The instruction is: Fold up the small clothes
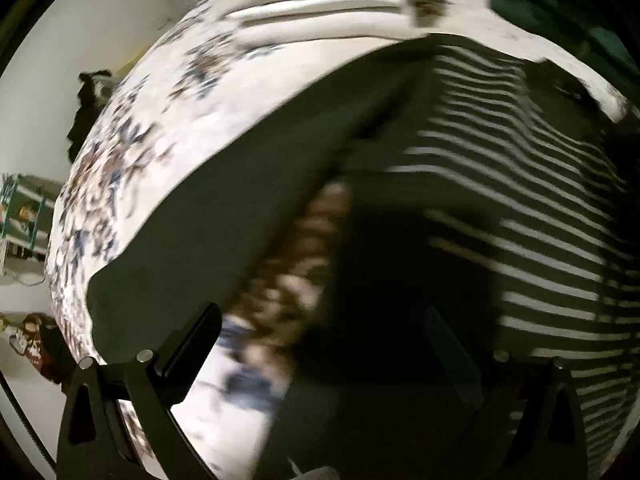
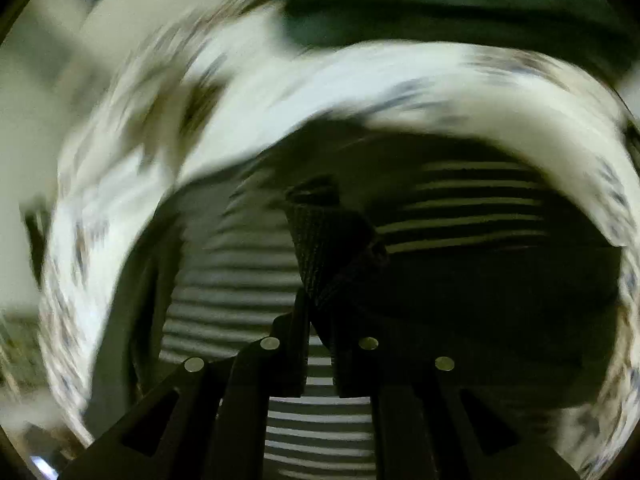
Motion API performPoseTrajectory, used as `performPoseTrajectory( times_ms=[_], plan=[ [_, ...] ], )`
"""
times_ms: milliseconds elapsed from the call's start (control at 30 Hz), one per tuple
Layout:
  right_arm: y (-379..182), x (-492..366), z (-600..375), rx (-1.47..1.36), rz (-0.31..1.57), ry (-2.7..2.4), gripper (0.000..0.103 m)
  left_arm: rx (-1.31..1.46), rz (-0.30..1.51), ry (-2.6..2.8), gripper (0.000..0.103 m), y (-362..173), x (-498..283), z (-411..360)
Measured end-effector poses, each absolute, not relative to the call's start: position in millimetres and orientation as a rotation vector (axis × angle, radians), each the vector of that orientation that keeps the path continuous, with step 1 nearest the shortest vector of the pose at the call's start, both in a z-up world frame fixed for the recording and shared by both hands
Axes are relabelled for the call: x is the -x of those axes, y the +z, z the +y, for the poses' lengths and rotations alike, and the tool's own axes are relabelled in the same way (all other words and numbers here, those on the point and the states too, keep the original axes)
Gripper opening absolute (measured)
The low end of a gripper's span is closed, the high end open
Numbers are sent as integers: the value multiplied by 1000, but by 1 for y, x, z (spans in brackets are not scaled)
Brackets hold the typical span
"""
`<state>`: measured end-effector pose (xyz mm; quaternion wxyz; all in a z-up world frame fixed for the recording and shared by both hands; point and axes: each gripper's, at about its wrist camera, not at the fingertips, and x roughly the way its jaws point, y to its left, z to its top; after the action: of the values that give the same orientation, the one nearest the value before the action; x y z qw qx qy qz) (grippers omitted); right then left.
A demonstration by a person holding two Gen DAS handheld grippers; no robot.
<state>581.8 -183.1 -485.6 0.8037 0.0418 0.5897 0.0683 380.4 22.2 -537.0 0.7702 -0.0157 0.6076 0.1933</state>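
1. Right gripper (image 2: pixel 316 312) is pinching a ribbed dark edge of the striped garment (image 2: pixel 256 280), fingers nearly together
2. Left gripper (image 1: pixel 320 344) is hanging spread wide, gripping nothing, the garment's dark panel (image 1: pixel 248 184) spreading toward twelve o'clock
3. Garment is lying on the floral bedspread (image 1: pixel 132 136)
4. Judging mid-fold: next, carrying the pinched edge across needs the left one pinning cloth

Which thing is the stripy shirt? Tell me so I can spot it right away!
Find the big white bedspread with blue and brown flowers. The stripy shirt lies on top, next to a plain dark cloth. It alone has thin white stripes across dark fabric.
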Motion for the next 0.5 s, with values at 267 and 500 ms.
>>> performPoseTrajectory(
  times_ms=[267,500],
  plan=[
    [-546,-548,-18,169,1349,265,9,117,1301,487,103,-544,-371,108],
    [-542,-540,-39,-11,1379,309,32,215,1280,503,103,-542,-363,157]
  ],
)
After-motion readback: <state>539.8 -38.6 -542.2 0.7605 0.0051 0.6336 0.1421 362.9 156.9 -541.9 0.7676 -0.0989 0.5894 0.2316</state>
